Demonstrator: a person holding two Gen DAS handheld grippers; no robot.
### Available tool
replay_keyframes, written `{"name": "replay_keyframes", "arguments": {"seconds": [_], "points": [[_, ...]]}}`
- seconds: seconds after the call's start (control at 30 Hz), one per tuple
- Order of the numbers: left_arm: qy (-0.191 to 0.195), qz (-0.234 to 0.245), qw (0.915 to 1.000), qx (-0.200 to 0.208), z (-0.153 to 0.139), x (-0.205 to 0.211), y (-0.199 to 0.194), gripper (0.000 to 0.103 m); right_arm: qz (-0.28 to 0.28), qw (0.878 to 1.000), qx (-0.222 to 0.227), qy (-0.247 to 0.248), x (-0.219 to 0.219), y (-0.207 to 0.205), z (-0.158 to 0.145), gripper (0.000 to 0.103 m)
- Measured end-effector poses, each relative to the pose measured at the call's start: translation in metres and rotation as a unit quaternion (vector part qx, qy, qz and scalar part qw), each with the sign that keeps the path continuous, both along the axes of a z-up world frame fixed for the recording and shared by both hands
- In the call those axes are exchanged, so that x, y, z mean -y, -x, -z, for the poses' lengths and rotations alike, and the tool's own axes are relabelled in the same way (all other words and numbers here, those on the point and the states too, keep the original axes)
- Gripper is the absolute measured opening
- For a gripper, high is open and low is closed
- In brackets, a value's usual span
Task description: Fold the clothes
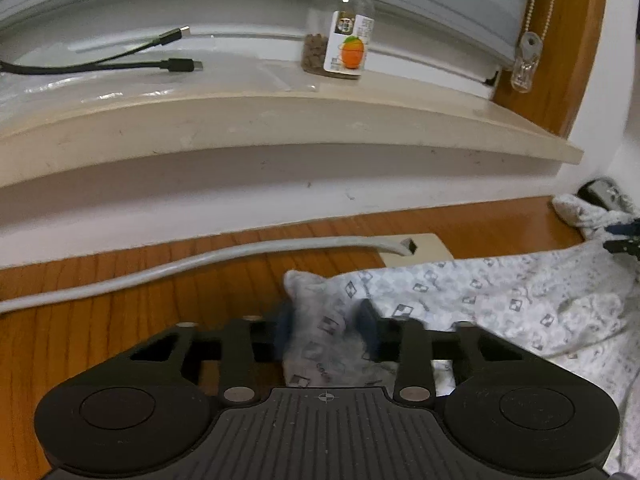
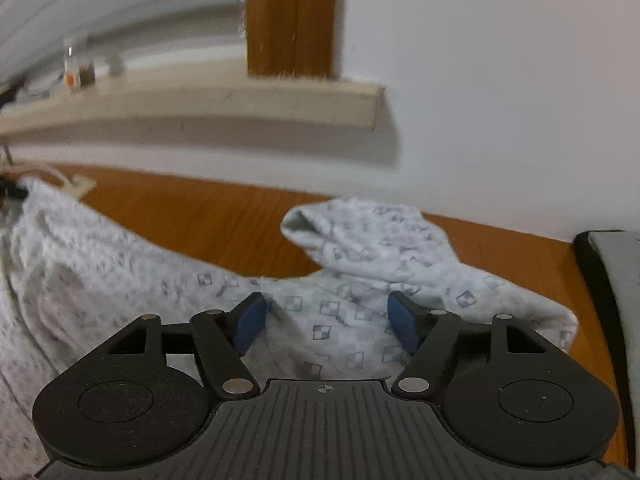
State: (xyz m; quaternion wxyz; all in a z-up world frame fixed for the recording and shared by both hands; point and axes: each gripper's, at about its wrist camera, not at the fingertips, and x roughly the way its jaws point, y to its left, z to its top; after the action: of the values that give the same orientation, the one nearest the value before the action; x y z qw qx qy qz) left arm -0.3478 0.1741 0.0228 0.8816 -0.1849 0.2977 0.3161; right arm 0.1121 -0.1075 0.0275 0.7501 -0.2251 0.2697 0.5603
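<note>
A white garment with a small grey square print (image 1: 500, 300) lies spread on an orange-brown wooden table (image 1: 100, 320). In the left wrist view its near-left corner is bunched up between the blue pads (image 1: 370, 328) of my left gripper (image 1: 326, 330), which presses in on the cloth from both sides. In the right wrist view the same garment (image 2: 120, 280) runs off to the left, and a sleeve (image 2: 372, 240) lies folded back with its cuff open. My right gripper (image 2: 327, 326) hovers low over the cloth beside that sleeve, jaws wide apart with nothing pinched between them.
A beige window ledge (image 1: 280, 120) overhangs the far side of the table, carrying a clear jar (image 1: 340, 40) and black USB cables (image 1: 172, 64). A grey cable (image 1: 180, 268) runs to a beige socket (image 1: 424, 246). A dark-edged grey slab (image 2: 612, 300) lies at the right.
</note>
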Motion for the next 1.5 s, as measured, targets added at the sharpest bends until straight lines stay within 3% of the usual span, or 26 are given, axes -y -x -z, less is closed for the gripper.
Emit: {"name": "replay_keyframes", "arguments": {"seconds": [0.03, 0.07, 0.1, 0.13, 0.2, 0.3, 0.43, 0.53, 0.57, 0.63, 0.67, 0.7, 0.73, 0.77, 0.8, 0.83, 1.03, 1.13, 1.3, 1.4, 1.5], "points": [[-0.008, 0.000, 1.0000, 0.005, -0.001, 0.002, 0.001, 0.009, -0.004, 1.000, -0.002, 0.005, -0.001, -0.001, 0.001, 0.054], [-0.016, -0.001, 0.9998, 0.010, -0.003, 0.005, 0.003, 0.007, -0.011, 1.000, -0.009, 0.004, -0.002, -0.001, 0.001, 0.046], [-0.024, -0.001, 0.9996, 0.015, -0.005, 0.007, 0.004, 0.006, -0.015, 1.000, -0.012, 0.004, -0.002, -0.002, 0.001, 0.024], [-0.029, -0.008, 0.9993, 0.024, -0.008, 0.009, 0.007, 0.006, -0.009, 1.000, 0.002, 0.002, -0.001, -0.001, -0.001, 0.012], [-0.035, -0.019, 0.9980, 0.049, -0.017, 0.011, 0.013, 0.006, -0.003, 1.000, 0.014, -0.026, 0.002, 0.001, -0.010, 0.005], [-0.053, -0.034, 0.9936, 0.093, -0.039, 0.019, 0.025, 0.005, 0.007, 0.996, 0.048, -0.075, 0.005, 0.006, -0.031, 0.005], [-0.070, -0.056, 0.9877, 0.128, -0.060, 0.025, 0.033, 0.005, 0.015, 0.983, 0.114, -0.146, 0.001, 0.019, -0.066, 0.004], [-0.064, -0.069, 0.9938, 0.058, -0.035, 0.016, 0.013, 0.008, 0.023, 0.972, 0.176, -0.156, -0.019, 0.029, -0.071, 0.004], [-0.058, -0.073, 0.9951, 0.033, -0.025, 0.014, 0.007, 0.010, 0.021, 0.970, 0.202, -0.137, -0.030, 0.033, -0.064, 0.004], [-0.043, -0.082, 0.9957, -0.004, -0.008, 0.012, 0.001, 0.017, 0.022, 0.969, 0.232, -0.085, -0.052, 0.038, -0.044, 0.005], [-0.042, -0.085, 0.9955, 0.002, -0.005, 0.017, 0.006, 0.020, 0.020, 0.972, 0.227, -0.055, -0.059, 0.039, -0.036, 0.006], [-0.044, -0.082, 0.9956, 0.008, -0.007, 0.023, 0.011, 0.030, 0.018, 0.973, 0.222, -0.057, -0.054, 0.043, -0.035, 0.009], [-0.046, -0.079, 0.9957, 0.015, -0.009, 0.029, 0.017, 0.040, 0.017, 0.974, 0.217, -0.059, -0.049, 0.046, -0.034, 0.024], [-0.048, -0.076, 0.9958, 0.021, -0.011, 0.036, 0.022, 0.042, 0.015, 0.975, 0.212, -0.061, -0.044, 0.050, -0.033, 0.035], [-0.052, -0.071, 0.9959, 0.021, -0.014, 0.042, 0.026, 0.043, 0.012, 0.977, 0.205, -0.062, -0.039, 0.054, -0.032, 0.049], [-0.053, -0.065, 0.9963, 0.021, -0.017, 0.050, 0.031, 0.043, 0.002, 0.981, 0.185, -0.062, -0.031, 0.059, -0.031, 0.052], [-0.008, -0.013, 0.9999, 0.005, -0.005, 0.096, 0.045, 0.043, -0.057, 0.996, 0.050, -0.047, 0.009, 0.088, -0.010, 0.057], [-0.012, 0.002, 0.9999, -0.008, 0.001, 0.117, 0.042, 0.042, -0.079, 0.995, 0.051, -0.033, 0.019, 0.102, 0.009, 0.063], [-0.025, 0.010, 0.9993, -0.024, 0.000, 0.134, 0.033, 0.030, -0.074, 0.995, 0.054, -0.047, 0.034, 0.108, 0.021, 0.066], [-0.076, 0.011, 0.9952, -0.062, 0.001, 0.150, 0.030, 0.002, -0.070, 0.994, 0.063, -0.056, 0.035, 0.110, 0.022, 0.067], [-0.078, -0.023, 0.9952, -0.055, -0.008, 0.150, 0.047, 0.002, -0.070, 0.993, 0.076, -0.059, 0.043, 0.109, 0.020, 0.067]]}}
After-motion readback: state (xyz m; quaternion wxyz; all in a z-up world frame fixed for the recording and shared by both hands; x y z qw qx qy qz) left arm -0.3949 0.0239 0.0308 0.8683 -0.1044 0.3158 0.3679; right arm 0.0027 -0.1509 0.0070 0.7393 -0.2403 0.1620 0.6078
